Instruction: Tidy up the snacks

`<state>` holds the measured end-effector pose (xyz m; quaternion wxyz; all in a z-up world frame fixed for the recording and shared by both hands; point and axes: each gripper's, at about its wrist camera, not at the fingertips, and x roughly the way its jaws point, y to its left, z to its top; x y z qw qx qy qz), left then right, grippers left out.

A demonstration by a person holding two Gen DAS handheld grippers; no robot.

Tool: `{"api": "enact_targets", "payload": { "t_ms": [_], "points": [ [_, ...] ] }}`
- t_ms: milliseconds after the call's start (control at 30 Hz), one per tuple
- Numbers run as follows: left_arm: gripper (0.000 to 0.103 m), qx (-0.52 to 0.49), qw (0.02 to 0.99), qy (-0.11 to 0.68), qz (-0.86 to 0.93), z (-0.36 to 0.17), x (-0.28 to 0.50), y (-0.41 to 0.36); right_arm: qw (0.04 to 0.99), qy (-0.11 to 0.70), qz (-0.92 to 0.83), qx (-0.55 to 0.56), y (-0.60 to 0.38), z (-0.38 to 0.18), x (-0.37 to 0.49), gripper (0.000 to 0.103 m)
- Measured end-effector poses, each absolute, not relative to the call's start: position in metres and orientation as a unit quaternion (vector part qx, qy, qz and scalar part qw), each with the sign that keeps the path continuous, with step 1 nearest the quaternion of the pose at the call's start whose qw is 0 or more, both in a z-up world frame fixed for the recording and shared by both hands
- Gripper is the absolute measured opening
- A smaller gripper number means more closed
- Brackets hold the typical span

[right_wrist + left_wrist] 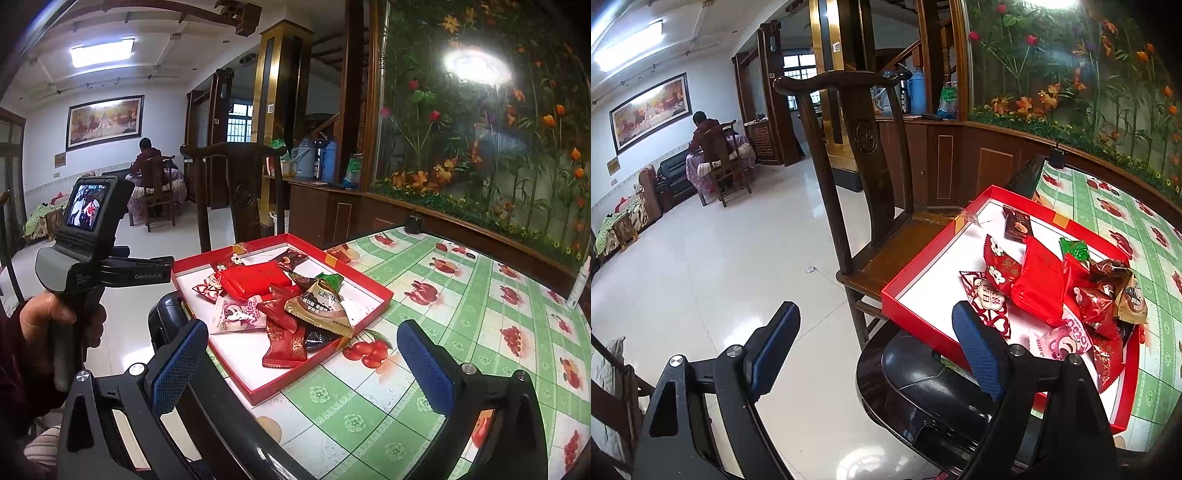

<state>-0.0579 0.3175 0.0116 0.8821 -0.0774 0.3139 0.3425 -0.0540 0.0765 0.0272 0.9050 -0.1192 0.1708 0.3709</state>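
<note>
A heap of wrapped snacks (280, 299) lies in a shallow red box (373, 295) at the table's (443, 332) near-left corner, beside a wooden chair (864, 155). Both grippers hover short of it, jaws wide apart and empty: the left gripper (875, 354) over the box's corner, the right gripper (303, 363) above the tablecloth. A clean pick likely means choosing an outlying wrapper, such as the red-and-white heart packet (986, 301), and straddling it squarely.

A: Ceiling lights (101, 51) are brightening the room evenly, and the tiled floor (738, 258) is reflecting them.

B: A lamp is glaring off the glass panel (476, 66); fisheye bending and dark corners are framing both views.
</note>
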Motion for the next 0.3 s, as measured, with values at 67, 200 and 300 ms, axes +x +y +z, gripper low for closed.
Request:
{"api": "enact_targets", "payload": {
  "t_ms": [67,200,300],
  "points": [
    [0.085,-0.078,0.881,0.314,0.345,0.0113,-0.0583,0.3181,0.905,0.171,0.371,-0.119,0.0765,0.0272,-0.0539,0.103],
    [0.085,-0.073,0.885,0.306,0.342,0.0123,-0.0597,0.3176,0.905,0.171,0.371,-0.120,0.0768,0.0272,-0.0536,0.103],
    [0.085,-0.078,0.891,0.299,0.334,0.0149,-0.0606,0.3173,0.905,0.171,0.370,-0.122,0.0771,0.0270,-0.0530,0.103]
  ]
}}
